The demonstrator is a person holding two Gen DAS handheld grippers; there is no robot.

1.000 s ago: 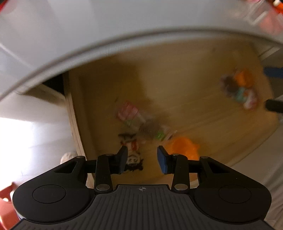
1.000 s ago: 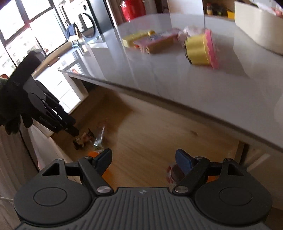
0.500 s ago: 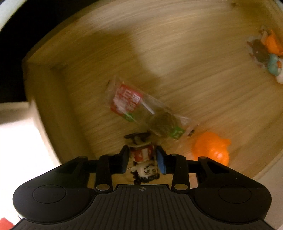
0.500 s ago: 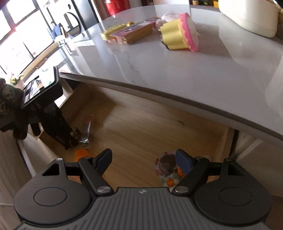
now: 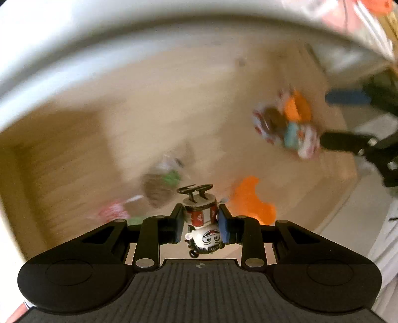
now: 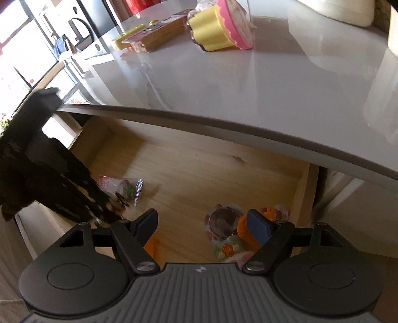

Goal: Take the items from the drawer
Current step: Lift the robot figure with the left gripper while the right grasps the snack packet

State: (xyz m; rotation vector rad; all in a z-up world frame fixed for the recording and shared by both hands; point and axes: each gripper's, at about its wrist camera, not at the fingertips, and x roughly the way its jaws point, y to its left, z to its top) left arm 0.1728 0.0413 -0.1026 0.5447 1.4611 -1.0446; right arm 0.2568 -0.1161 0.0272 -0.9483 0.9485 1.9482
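Observation:
My left gripper point(image 5: 200, 223) is shut on a small toy figure point(image 5: 202, 223) with a white face and red body, held upside down above the open wooden drawer point(image 5: 99, 139). Below it lie a clear snack packet point(image 5: 159, 183) and an orange toy point(image 5: 251, 201), both blurred. In the right wrist view my right gripper point(image 6: 202, 223) hangs open over the drawer floor point(image 6: 199, 174), just above a flowered packet with a brown disc point(image 6: 223, 221) and an orange piece point(image 6: 245, 228). The left gripper point(image 6: 74, 196) shows dark at the drawer's left, next to the snack packet point(image 6: 124, 188).
A grey marble countertop point(image 6: 223, 82) overhangs the drawer's back. On it lie a yellow and pink cupcake toy point(image 6: 219, 27), a flat pink and tan box point(image 6: 159, 37) and a yellow item point(image 6: 126, 42). A white container point(image 6: 343, 12) stands at the far right.
My left gripper closed on the toy figure and lifted it off the drawer floor. My right gripper moved down and closer over the flowered packet.

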